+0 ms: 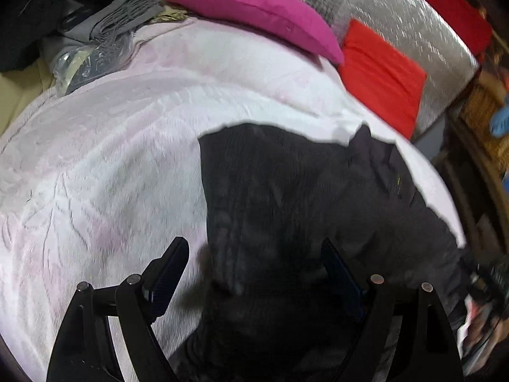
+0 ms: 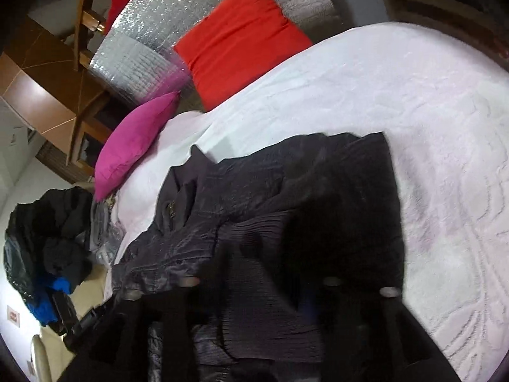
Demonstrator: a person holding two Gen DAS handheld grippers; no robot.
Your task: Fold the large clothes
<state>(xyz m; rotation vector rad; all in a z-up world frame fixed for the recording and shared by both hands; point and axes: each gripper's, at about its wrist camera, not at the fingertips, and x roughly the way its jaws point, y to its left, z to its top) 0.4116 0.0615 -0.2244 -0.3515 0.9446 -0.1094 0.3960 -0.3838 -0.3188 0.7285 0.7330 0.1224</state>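
Dark pleated fabric, the garment (image 2: 286, 203), lay partly folded on the pale bed cover (image 1: 95, 165), near the magenta pillow (image 1: 254, 9). The left gripper (image 1: 254, 267) stood apart over its near edge, holding nothing. The right gripper (image 2: 261, 281) was blurred; its jaws appeared parted, unclamped. Judged mid-fold: next, both must re-grasp an edge.
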